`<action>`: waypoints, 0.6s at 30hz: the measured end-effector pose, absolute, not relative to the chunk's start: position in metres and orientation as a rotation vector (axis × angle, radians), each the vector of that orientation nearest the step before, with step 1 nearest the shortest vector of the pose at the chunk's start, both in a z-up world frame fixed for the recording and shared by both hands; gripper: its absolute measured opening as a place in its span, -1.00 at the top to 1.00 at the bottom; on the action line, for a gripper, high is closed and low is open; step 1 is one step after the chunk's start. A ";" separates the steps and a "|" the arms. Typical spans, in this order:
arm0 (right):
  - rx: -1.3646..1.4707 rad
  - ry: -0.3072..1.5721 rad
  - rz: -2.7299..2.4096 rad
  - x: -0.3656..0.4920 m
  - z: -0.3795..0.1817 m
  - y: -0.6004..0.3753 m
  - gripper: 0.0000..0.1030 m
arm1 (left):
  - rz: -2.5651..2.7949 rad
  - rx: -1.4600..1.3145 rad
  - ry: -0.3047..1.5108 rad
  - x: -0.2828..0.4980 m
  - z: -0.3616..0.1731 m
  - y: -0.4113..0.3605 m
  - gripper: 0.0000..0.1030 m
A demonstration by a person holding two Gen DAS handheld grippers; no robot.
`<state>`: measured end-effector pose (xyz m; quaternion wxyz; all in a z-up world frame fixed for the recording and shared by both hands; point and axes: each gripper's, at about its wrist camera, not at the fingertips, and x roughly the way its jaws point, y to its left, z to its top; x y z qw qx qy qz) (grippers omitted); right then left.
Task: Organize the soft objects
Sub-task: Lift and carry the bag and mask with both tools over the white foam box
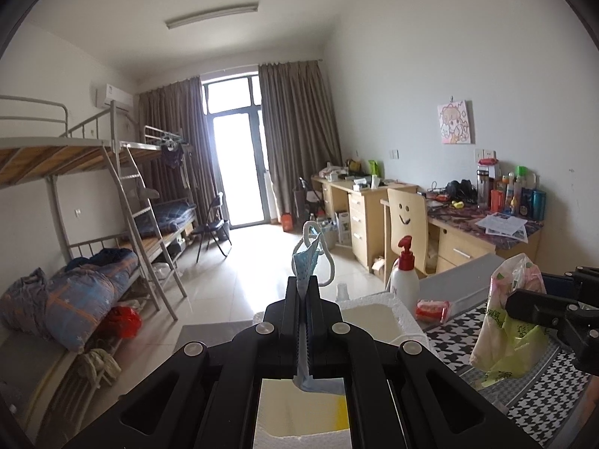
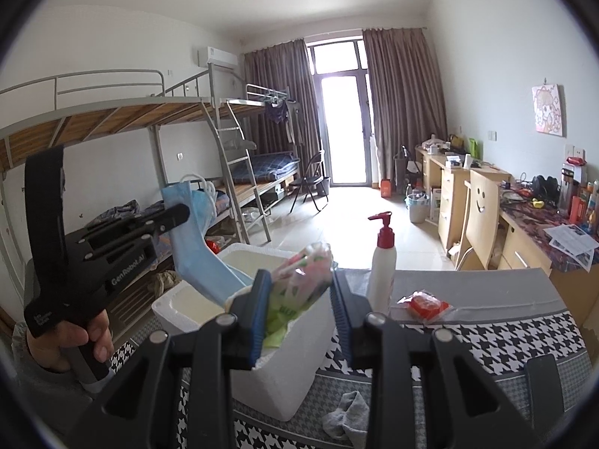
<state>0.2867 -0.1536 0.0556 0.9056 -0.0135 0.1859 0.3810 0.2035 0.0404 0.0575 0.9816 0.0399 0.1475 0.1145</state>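
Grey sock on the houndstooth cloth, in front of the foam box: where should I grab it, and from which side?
Probably straight down from above, onto the raised, bunched middle of the grey sock. It lies crumpled and flat on the houndstooth cloth, offering no side edge, and the foam box stands close behind it. A gripper must be freed first.

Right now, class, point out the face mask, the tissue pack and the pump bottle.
face mask (image 2: pixel 194 262), right wrist view, blue pleated middle.
tissue pack (image 1: pixel 505 321), left wrist view, plastic wrapper's middle.
pump bottle (image 2: pixel 382 269), right wrist view, white body.
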 end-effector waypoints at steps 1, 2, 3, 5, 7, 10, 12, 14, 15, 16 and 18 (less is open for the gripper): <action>-0.029 0.386 0.789 0.286 0.056 -0.152 0.29 | 0.230 0.082 0.303 0.204 0.057 0.040 0.95; -0.031 0.389 0.792 0.287 0.055 -0.151 0.29 | 0.228 0.088 0.311 0.206 0.056 0.039 0.95; -0.034 0.393 0.797 0.288 0.055 -0.150 0.29 | 0.224 0.090 0.321 0.207 0.054 0.039 0.95; -0.037 0.397 0.800 0.288 0.054 -0.146 0.29 | 0.210 0.084 0.340 0.211 0.054 0.040 0.95; -0.041 0.399 0.802 0.289 0.055 -0.144 0.29 | 0.200 0.078 0.356 0.215 0.053 0.042 0.95; -0.046 0.399 0.802 0.289 0.055 -0.143 0.29 | 0.187 0.066 0.378 0.220 0.050 0.045 0.95; -0.044 0.403 0.800 0.290 0.055 -0.142 0.29 | 0.192 0.058 0.390 0.223 0.048 0.048 0.95; -0.045 0.404 0.796 0.290 0.054 -0.142 0.29 | 0.190 0.055 0.399 0.225 0.046 0.048 0.95; -0.044 0.405 0.795 0.290 0.054 -0.142 0.29 | 0.184 0.054 0.405 0.226 0.045 0.048 0.95; -0.045 0.406 0.795 0.291 0.054 -0.142 0.29 | 0.181 0.059 0.409 0.226 0.044 0.047 0.95; -0.050 0.408 0.791 0.291 0.053 -0.141 0.29 | 0.171 0.062 0.420 0.228 0.044 0.046 0.95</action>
